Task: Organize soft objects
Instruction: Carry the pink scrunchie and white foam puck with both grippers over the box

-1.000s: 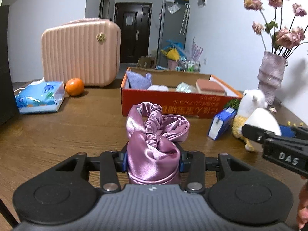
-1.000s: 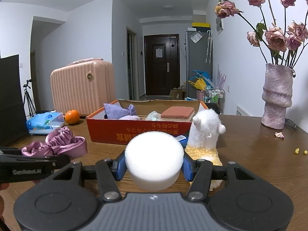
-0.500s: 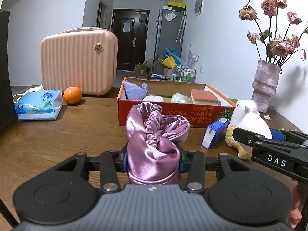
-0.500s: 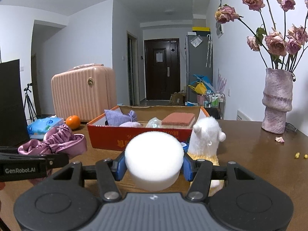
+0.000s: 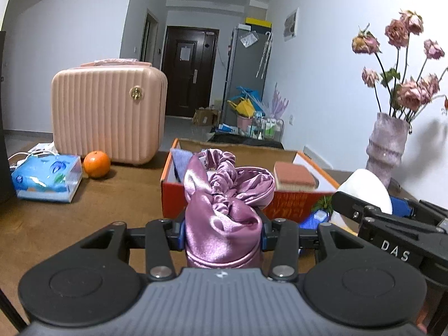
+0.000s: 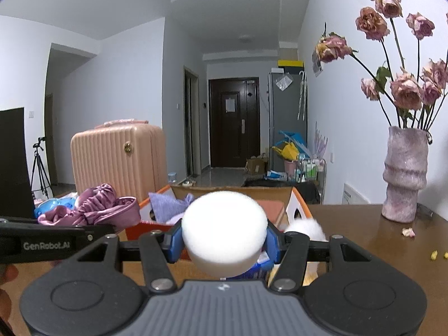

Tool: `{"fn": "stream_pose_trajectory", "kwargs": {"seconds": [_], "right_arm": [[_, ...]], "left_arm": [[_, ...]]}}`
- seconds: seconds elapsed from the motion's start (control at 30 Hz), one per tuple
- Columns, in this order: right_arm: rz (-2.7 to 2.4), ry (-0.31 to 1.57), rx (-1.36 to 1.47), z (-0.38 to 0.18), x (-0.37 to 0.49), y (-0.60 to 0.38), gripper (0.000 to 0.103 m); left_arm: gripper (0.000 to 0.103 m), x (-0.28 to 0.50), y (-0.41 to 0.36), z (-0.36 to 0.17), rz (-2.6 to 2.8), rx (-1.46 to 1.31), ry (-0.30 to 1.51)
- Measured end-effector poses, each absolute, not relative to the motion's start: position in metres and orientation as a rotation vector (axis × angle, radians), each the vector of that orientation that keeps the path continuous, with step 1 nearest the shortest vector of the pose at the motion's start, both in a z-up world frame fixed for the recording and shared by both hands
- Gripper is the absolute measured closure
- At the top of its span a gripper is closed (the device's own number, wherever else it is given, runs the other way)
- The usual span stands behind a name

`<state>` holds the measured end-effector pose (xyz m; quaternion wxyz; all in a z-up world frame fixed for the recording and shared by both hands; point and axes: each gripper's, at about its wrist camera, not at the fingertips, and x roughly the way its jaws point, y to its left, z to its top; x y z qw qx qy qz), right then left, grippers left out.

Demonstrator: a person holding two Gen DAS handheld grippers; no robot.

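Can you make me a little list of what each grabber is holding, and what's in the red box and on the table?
left gripper: shut on the pink satin cloth
right gripper: shut on the white round sponge
box: red cardboard, open top, ahead of both grippers
in the box: purple cloth, brown sponge block
table: brown wood
also on the table: orange, blue tissue pack, pink case, vase of dried roses, white plush toy
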<state>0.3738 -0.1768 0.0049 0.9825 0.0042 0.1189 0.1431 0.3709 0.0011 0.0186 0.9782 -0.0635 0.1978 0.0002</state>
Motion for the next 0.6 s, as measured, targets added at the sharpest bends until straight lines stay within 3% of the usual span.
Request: {"fn": "stream_pose_trajectory", "kwargs": {"seconds": [0.6], "right_arm": [[0.267,0.187,0.040,0.030,0.443,-0.173,0.048]], "left_arm": [[0.059,0.438,0.006,0.031,0.013,-0.186,0.363]]}}
